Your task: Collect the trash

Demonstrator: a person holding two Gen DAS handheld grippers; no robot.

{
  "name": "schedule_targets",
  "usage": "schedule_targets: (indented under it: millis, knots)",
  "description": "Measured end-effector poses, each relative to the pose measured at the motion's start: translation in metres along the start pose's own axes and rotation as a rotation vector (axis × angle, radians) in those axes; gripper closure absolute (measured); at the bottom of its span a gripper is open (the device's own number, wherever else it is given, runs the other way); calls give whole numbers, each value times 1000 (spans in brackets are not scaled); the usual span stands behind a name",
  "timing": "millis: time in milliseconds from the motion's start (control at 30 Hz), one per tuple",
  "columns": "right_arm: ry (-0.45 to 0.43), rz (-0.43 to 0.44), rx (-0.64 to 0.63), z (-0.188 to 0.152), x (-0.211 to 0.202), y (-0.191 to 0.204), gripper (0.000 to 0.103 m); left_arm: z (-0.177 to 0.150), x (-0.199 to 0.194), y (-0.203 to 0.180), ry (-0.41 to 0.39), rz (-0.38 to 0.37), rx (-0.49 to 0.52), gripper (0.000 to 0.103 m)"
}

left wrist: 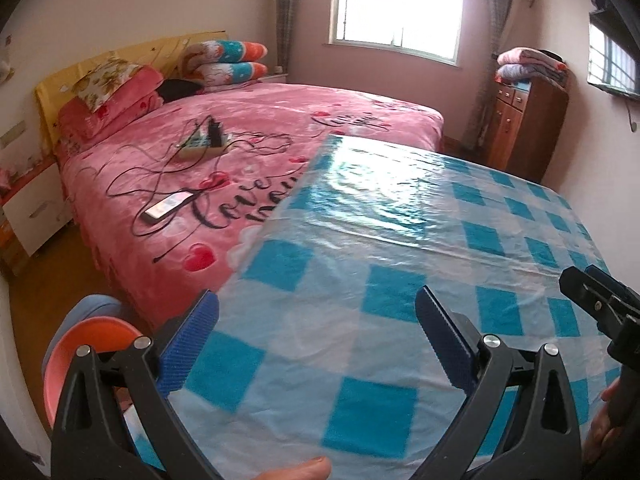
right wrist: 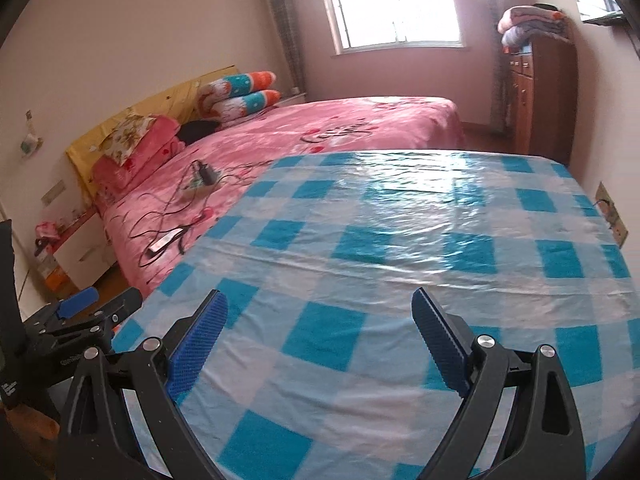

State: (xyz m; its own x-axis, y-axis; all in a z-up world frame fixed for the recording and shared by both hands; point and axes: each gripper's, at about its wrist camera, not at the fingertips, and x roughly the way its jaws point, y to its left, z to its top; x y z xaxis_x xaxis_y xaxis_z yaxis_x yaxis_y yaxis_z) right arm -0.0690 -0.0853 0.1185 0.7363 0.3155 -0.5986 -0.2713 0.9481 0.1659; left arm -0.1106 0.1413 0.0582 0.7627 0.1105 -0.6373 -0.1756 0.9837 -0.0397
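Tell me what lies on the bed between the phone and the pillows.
A power strip with a black charger plugged in, its dark cables trailing over the pink bedspread toward the phone. Both views show it.

**Materials and finishes on record**

Worktop [right wrist: 400, 240]: blue-and-white checked cloth under a clear plastic film, glossy and wrinkled, bright with window glare at the far end.

Left gripper [left wrist: 316, 312] and right gripper [right wrist: 320, 312]: matt black plastic arms with bright metal rivets; fingers [right wrist: 200, 344] faced with blue ribbed rubbery pads.

Bed [left wrist: 248, 128]: pink plush cover, soft and slightly sheeny.

Cabinet [left wrist: 528, 128]: brown wood, smooth, semi-gloss.

Phone [left wrist: 168, 205]: glossy screen.

Basin [left wrist: 88, 344]: orange plastic, smooth.
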Motion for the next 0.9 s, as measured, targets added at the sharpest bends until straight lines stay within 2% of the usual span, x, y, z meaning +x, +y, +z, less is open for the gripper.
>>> schedule_targets:
  millis: [400,900]
  knots:
    - [-49,-105,56,5,-15,-51,11,10,8,-58,-10,-51,74,4]
    - [-108,-218,58,4,-36,-87,11,11,17,-124,-14,-73,179,4]
